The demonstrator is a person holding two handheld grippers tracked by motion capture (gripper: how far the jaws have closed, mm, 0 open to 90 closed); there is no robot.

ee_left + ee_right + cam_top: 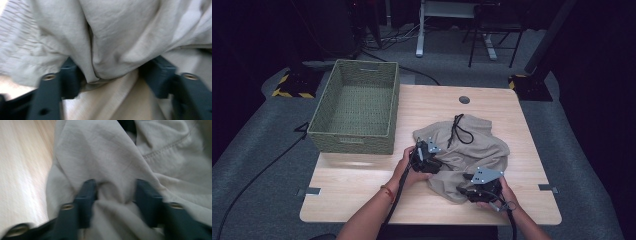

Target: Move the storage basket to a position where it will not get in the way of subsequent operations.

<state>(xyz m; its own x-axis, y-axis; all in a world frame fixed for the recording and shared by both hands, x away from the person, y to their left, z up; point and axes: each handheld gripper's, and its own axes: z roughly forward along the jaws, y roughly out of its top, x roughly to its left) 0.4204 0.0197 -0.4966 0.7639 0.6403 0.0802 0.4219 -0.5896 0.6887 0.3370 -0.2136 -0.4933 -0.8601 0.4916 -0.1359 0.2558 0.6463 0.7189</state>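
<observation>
A crumpled beige garment (477,147) with a black drawstring (460,131) lies on the right half of the wooden table (357,192). At its left edge, my left gripper (438,164) has a thick fold of the beige garment (112,50) bunched between its jaws, and both pads (71,75) touch the cloth. My right gripper (463,189) is at the garment's near edge. Its jaws pinch a bunched ridge of the garment (115,192), with the fingers (147,200) pressed into the cloth on either side.
A woven green basket (354,134) with nothing in it stands at the table's far left and overhangs that edge. A round cable hole (464,99) sits near the far edge. Bare wood lies to the left of the garment. Dark floor with cables surrounds the table.
</observation>
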